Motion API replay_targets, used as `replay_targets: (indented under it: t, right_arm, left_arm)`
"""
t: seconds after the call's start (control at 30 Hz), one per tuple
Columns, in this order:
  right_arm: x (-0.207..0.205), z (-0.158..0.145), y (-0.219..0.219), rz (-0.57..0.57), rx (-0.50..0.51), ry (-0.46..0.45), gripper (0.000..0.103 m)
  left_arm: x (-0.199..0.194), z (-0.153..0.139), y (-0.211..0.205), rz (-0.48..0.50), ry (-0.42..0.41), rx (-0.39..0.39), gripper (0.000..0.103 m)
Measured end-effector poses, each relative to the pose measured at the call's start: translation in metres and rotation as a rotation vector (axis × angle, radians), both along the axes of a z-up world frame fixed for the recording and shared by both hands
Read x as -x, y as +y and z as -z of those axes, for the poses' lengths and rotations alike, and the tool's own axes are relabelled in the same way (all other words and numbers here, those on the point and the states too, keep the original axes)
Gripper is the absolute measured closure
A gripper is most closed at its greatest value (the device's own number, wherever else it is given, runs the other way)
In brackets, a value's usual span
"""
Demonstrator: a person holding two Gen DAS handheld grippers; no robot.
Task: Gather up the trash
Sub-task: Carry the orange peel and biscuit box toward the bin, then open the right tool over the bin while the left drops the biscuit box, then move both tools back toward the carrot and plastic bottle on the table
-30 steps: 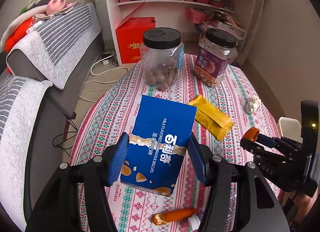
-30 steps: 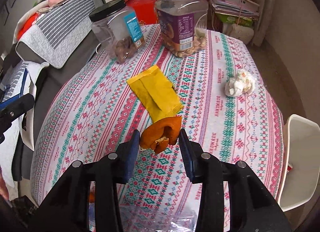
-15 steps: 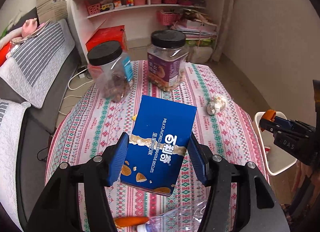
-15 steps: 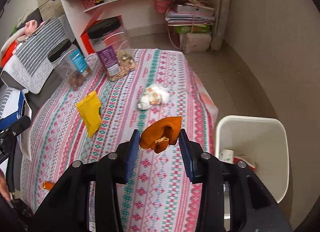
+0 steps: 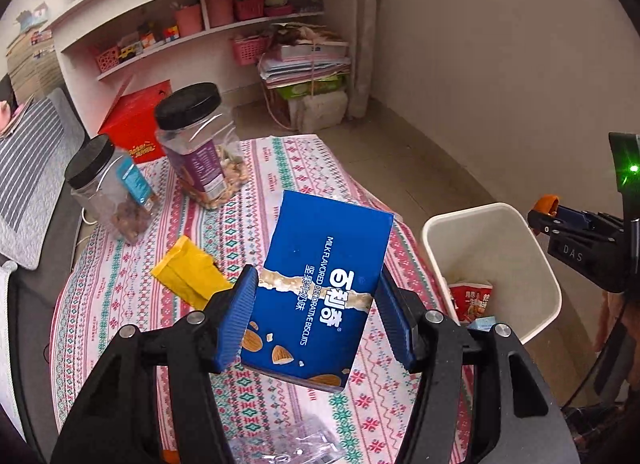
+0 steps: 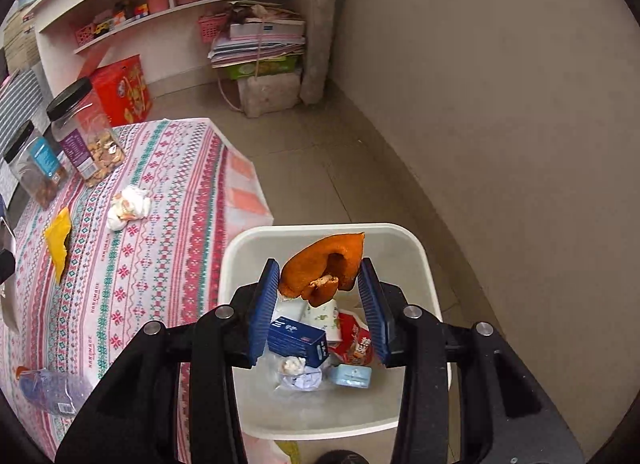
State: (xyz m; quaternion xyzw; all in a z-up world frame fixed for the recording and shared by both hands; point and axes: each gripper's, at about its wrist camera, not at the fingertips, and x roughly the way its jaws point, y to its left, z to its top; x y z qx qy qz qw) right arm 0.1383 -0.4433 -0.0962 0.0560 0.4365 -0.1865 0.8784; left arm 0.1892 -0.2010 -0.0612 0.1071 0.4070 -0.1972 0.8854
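My left gripper is shut on a blue biscuit box and holds it above the table's right side, left of the white trash bin. My right gripper is shut on an orange peel and holds it directly over the trash bin, which holds several wrappers and small boxes. The right gripper also shows in the left wrist view, beyond the bin. A yellow wrapper and a crumpled white tissue lie on the patterned tablecloth.
Two black-lidded snack jars stand at the table's far side. A clear plastic bottle lies near the table's front edge. A white shelf unit, a red box and a sofa stand behind. A wall runs along the right.
Both grippers swung right from over the table toward the bin. The right gripper now holds the orange peel above the bin; the left still grips the blue box.
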Motion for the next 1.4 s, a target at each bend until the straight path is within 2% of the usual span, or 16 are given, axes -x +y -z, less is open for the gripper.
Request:
replay_targets:
  t: [0.07, 0.23, 0.33, 0.67, 0.73, 0.8, 0.9, 1.07, 1.4]
  right_arm:
    - [0.007, 0.001, -0.013, 0.032, -0.023, 0.004, 0.059]
    - [0.023, 0.001, -0.034, 0.080, -0.039, -0.004, 0.038]
    - [0.032, 0.002, -0.046, 0.098, -0.044, -0.001, 0.032]
    - [0.059, 0.000, -0.085, 0.170, -0.067, -0.013, 0.025]
    - [0.063, 0.000, -0.090, 0.179, -0.074, -0.016, 0.024]
    - [0.066, -0.001, -0.093, 0.182, -0.072, -0.017, 0.024]
    - [0.073, -0.004, -0.093, 0.181, -0.071, -0.031, 0.023]
    - [0.080, -0.010, -0.090, 0.169, -0.074, -0.062, 0.019]
    - [0.074, -0.025, -0.034, 0.032, -0.066, -0.109, 0.012]
  left_arm:
    - [0.005, 0.001, -0.014, 0.024, -0.006, 0.004, 0.045]
    - [0.021, 0.009, -0.053, 0.094, -0.013, -0.018, 0.045]
    - [0.028, 0.015, -0.073, 0.119, -0.005, -0.010, 0.045]
    - [0.043, 0.025, -0.138, 0.185, 0.027, 0.000, 0.045]
    - [0.043, 0.025, -0.150, 0.196, 0.048, 0.012, 0.043]
    - [0.043, 0.024, -0.158, 0.198, 0.074, 0.024, 0.036]
    - [0.045, 0.021, -0.160, 0.182, 0.075, 0.037, 0.036]
    - [0.052, 0.018, -0.150, 0.140, 0.038, 0.011, 0.036]
    - [0.062, 0.013, -0.082, -0.019, -0.007, 0.010, 0.035]
